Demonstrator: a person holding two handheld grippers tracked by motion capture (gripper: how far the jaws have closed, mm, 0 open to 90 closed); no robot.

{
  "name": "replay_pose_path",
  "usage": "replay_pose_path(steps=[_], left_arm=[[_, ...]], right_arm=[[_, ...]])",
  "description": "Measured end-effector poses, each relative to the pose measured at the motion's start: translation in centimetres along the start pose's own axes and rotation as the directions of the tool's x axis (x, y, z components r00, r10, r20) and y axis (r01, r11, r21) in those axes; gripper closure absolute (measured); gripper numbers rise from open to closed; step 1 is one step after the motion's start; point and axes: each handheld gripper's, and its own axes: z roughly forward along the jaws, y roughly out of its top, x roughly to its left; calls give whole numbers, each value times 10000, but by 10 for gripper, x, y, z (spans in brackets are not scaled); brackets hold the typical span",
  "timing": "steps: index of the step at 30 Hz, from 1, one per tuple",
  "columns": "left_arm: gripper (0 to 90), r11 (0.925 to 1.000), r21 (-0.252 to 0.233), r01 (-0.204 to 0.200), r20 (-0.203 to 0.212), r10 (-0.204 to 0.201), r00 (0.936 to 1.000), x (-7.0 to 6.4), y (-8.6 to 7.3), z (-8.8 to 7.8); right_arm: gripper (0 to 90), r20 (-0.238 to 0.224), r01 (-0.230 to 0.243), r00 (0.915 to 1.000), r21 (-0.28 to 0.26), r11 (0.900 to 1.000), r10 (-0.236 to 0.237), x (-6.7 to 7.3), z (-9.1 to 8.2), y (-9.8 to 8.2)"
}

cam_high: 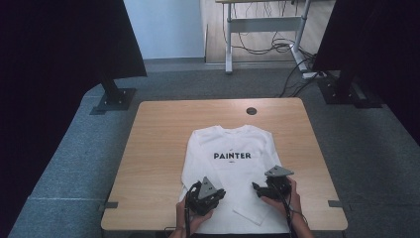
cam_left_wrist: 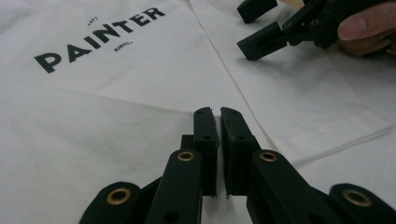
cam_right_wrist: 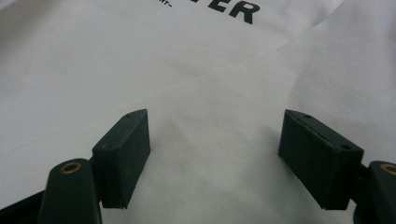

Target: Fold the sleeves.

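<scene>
I keep the left gripper [cam_left_wrist: 218, 116] closed, apparently pinching the fabric, and the right gripper [cam_right_wrist: 215, 140] open over the white sweatshirt [cam_high: 233, 168], which lies flat on the table [cam_high: 158, 148] for folding.

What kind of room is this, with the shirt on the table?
Probably a lab or workroom set up for recording, not a home. A white shirt lies on a plain wooden table standing on grey carpet, black screens stand on both sides, and loose cables trail under a desk behind.
</scene>
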Motion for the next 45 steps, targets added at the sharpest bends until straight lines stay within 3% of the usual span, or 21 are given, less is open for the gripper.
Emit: replay_pose_path(steps=[27, 36, 39, 45], left_arm=[[821, 9982, 596, 70, 262, -86, 9996, -2, -7, 11], [701, 9972, 685, 301, 557, -340, 9979, -3, -8, 14], [606, 9974, 568, 454, 441, -479, 9979, -1, -8, 13], [434, 9926, 126, 1211, 174, -1213, 9925, 12, -6, 4]], right_arm=[[242, 4, -6, 10000, 1, 10000, 6, 0, 0, 0], [242, 7, -2, 10000, -1, 10000, 2, 0, 0, 0], [242, 6, 0, 10000, -2, 10000, 0, 0, 0, 0], [242, 6, 1, 10000, 0, 10000, -1, 0, 0, 0]])
